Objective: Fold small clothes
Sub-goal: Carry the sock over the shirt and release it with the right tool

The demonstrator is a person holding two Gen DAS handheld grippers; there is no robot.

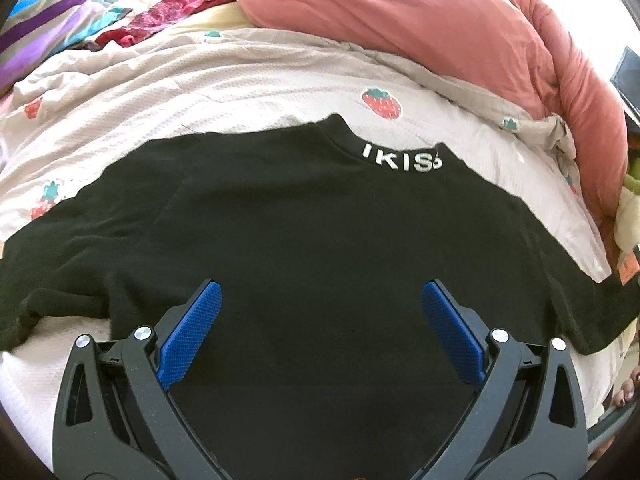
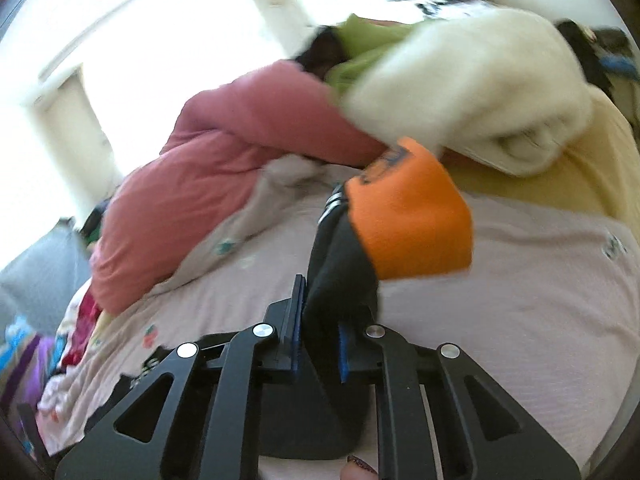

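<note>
A black long-sleeved top [image 1: 304, 216] with white letters on its collar lies flat on a pale strawberry-print bedcover [image 1: 200, 88]. My left gripper [image 1: 322, 296] is open, its blue pads [image 1: 192, 328] spread wide above the top's lower body, holding nothing. Its right sleeve reaches the far right, ending in an orange cuff [image 1: 626, 268]. In the right wrist view my right gripper [image 2: 320, 320] is shut on that black sleeve [image 2: 340, 272], just behind the orange cuff [image 2: 412, 216], which stands up above the bed. This view is blurred.
A pink quilt [image 1: 420, 24] is bunched along the far side of the bed and also shows in the right wrist view [image 2: 208, 176]. A white fluffy garment [image 2: 472, 96] and green cloth [image 2: 360, 52] lie beyond the cuff. Striped and red cloths [image 1: 52, 24] sit far left.
</note>
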